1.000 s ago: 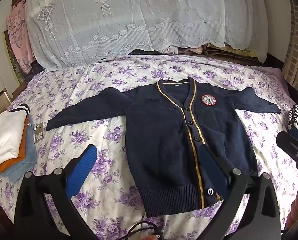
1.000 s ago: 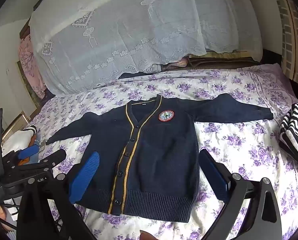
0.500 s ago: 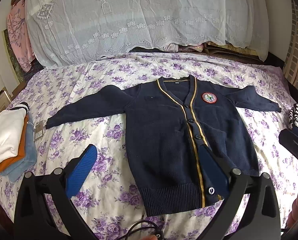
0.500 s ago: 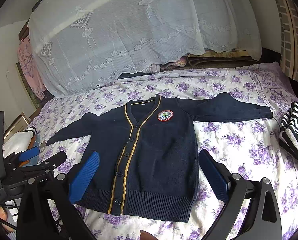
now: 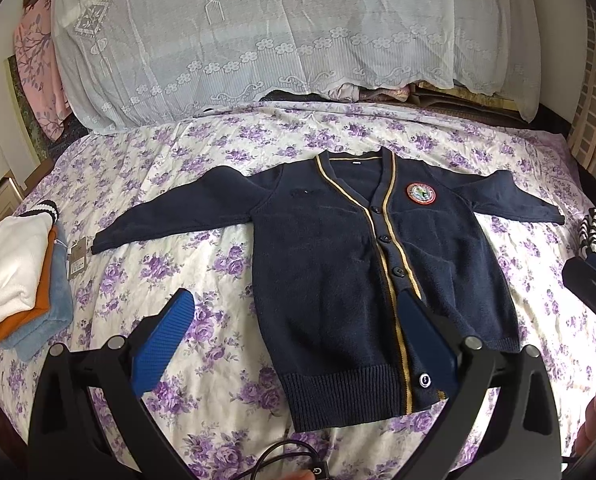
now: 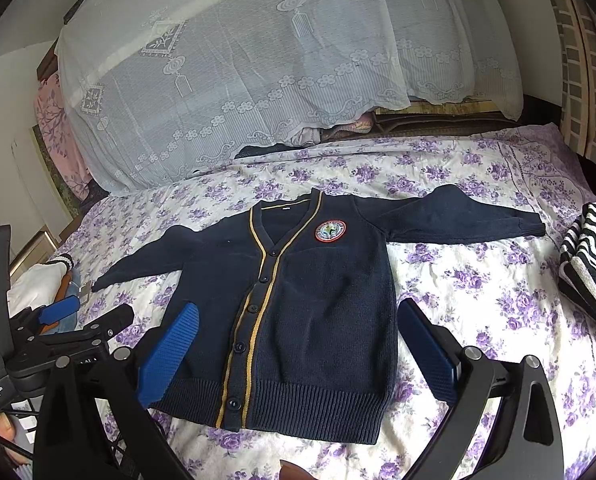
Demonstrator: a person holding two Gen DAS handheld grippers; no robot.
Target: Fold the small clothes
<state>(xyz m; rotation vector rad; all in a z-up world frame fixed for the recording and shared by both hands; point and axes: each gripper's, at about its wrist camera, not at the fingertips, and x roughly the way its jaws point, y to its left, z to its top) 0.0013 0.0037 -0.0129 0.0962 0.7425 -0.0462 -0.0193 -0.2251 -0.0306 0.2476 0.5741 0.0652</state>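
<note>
Nearest to me the left gripper point(image 5: 298, 332) hangs above the hem of the navy cardigan point(image 5: 357, 280), with its jaws spread wide and nothing between them. The right gripper point(image 6: 298, 344) is over the same hem, a little more toward the badge side, and it is also wide and empty. Neither gripper touches the knit.

The cardigan lies flat and face up in the middle of the floral bedsheet point(image 5: 218, 248), buttoned, with the hem toward the grippers and the collar away from them. Both sleeves are stretched out to the sides. I see no fold in it yet, so I judge that this garment is only spread and ready: the sleeves must come in, then the body must be folded.

Beside the end of the plain sleeve a small stack of folded clothes point(image 5: 18, 276), white on orange on blue, seems already done. Beyond the cuff of the badge-side sleeve lies a striped black and white garment point(image 6: 589, 256), apparently not folded yet.

Around the cardigan the sheet is bare, so each sleeve has free room to swing inward. The hem lies near the close edge of the bed. Behind the collar there is more open sheet, then a lace-covered pile of bedding point(image 5: 290, 28).
</note>
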